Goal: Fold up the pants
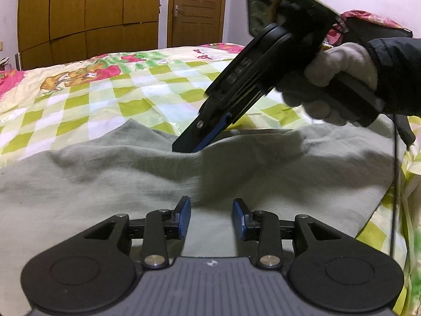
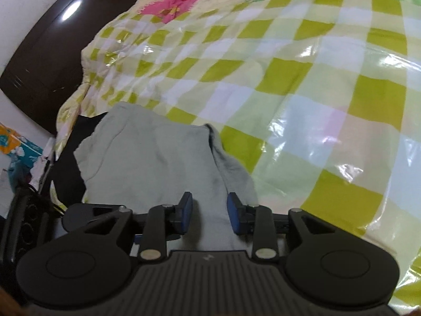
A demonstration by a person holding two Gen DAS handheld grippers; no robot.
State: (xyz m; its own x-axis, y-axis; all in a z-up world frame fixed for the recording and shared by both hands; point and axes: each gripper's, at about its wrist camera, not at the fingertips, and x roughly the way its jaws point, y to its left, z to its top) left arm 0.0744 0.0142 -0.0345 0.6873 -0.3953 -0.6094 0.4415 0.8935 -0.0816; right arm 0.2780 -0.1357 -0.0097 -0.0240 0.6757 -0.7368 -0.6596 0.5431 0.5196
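Pale grey-green pants (image 1: 105,179) lie rumpled across the near part of the bed. My left gripper (image 1: 211,216) hovers low over them, its blue pads apart with only flat cloth showing in the gap. A gloved hand (image 1: 339,73) holds my right gripper (image 1: 188,148) slanting down from the upper right, its tips touching a raised ridge of the cloth. In the right wrist view the pants (image 2: 158,152) end in a folded edge toward the bed's side, and the right gripper (image 2: 209,212) stands open over them, its pads not pressing the fabric.
The bed carries a glossy yellow-green checked cover (image 1: 131,87) (image 2: 315,79) with cartoon prints. A wooden wardrobe (image 1: 86,13) and a door (image 1: 197,8) stand behind it. A dark cable (image 1: 394,184) hangs at the right. A dark board (image 2: 47,52) stands beside the bed.
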